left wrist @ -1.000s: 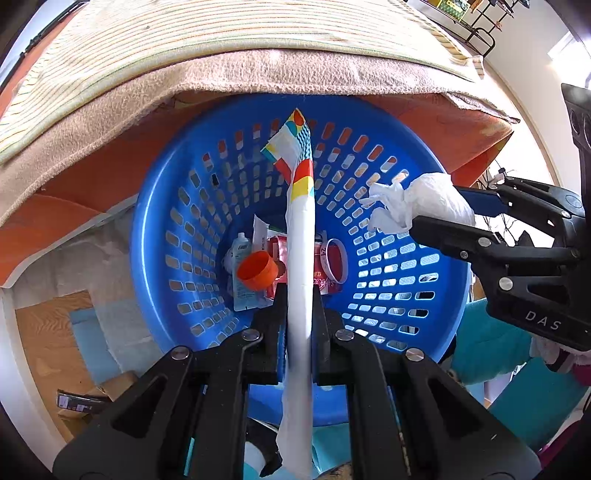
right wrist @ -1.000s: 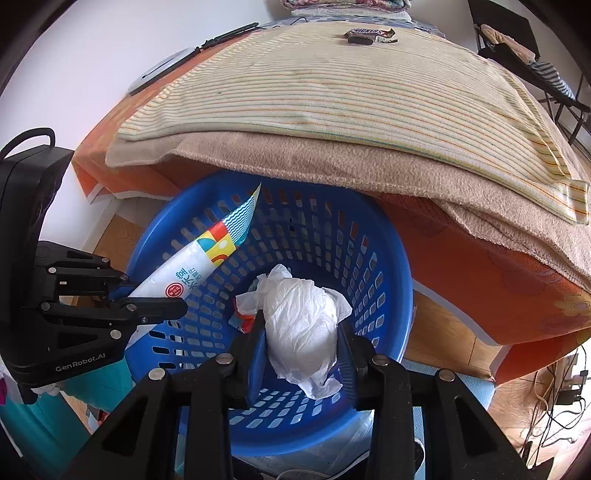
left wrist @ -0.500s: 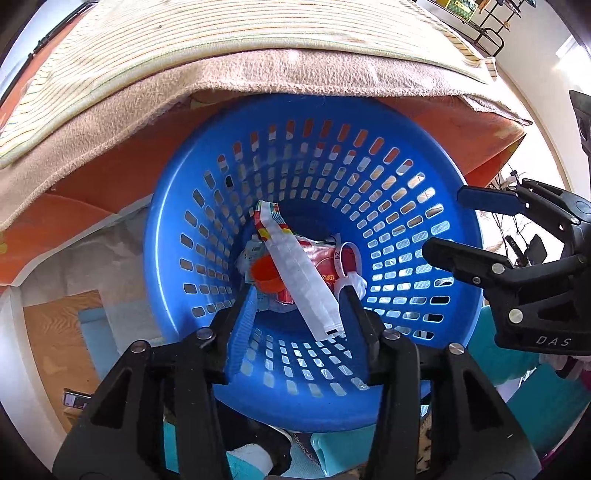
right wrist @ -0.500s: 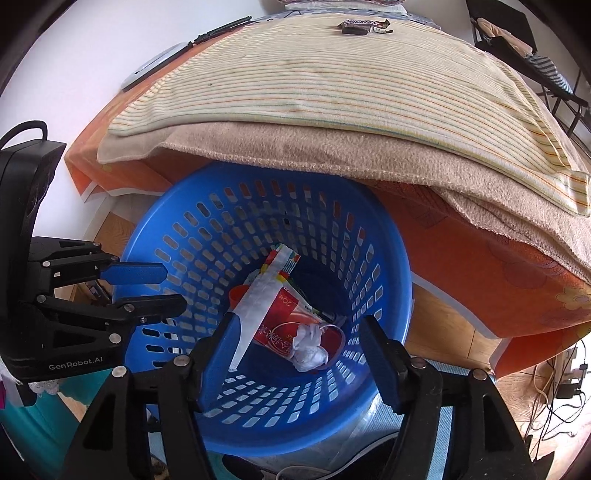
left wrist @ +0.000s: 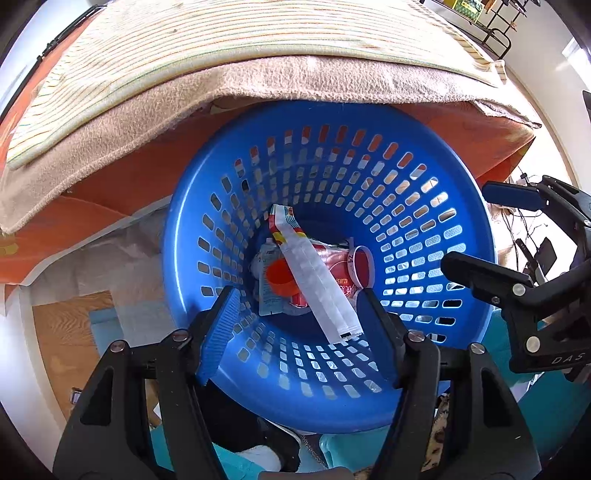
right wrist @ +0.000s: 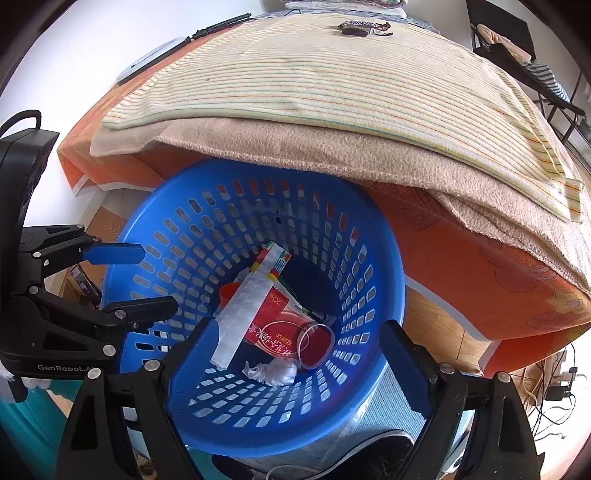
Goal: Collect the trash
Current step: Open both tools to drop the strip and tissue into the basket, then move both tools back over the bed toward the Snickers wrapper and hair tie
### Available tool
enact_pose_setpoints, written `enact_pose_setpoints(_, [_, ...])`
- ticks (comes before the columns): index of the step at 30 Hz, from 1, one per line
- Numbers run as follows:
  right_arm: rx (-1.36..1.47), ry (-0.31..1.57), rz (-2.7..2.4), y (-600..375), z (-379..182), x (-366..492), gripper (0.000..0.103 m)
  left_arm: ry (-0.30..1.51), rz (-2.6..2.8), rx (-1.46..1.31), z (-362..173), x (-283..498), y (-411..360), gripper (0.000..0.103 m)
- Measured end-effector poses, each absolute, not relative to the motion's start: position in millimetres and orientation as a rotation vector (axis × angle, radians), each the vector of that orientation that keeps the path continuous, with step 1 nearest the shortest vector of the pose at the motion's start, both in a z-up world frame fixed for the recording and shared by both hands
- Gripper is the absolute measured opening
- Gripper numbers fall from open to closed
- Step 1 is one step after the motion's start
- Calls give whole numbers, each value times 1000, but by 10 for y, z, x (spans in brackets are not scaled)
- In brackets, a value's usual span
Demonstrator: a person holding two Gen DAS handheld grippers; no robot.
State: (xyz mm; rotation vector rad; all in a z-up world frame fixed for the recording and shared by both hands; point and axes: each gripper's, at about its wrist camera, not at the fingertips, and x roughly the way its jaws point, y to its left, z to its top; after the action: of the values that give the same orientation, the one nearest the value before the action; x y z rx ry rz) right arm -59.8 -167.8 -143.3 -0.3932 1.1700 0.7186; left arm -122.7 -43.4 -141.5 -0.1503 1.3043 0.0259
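Both the left gripper (left wrist: 299,325) and right gripper (right wrist: 299,358) hang over the blue basket (right wrist: 373,236), jaws opening, nothing between them. The long wrapper (left wrist: 317,280) and crumpled tissue (right wrist: 275,371) lie inside. Risk: a snack bar (right wrist: 364,26) on the bed could be overlooked.

The basket (left wrist: 461,236) is smooth, glossy blue plastic with slotted walls; in it lie a long matt white wrapper (left wrist: 317,280), a shiny red packet (right wrist: 275,325), an orange plastic cap (left wrist: 279,277), a clear plastic ring (right wrist: 316,345) and a crumpled white plastic wad (right wrist: 273,371). Over it hang a fuzzy beige blanket (right wrist: 332,147) and a ribbed striped cloth (right wrist: 314,74) on an orange sheet (right wrist: 461,266). The floor (right wrist: 439,325) looks like wood, and the fingers (left wrist: 221,325) are matt black plastic with ridged blue pads and metal screws
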Motion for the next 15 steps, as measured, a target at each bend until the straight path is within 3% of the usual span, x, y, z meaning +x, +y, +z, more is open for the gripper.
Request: enact_pose_setpoints(15, [-371, 1111, 731, -1700, -1197, -582, 92, 1264, 37, -174, -1167, -1205, -330, 68])
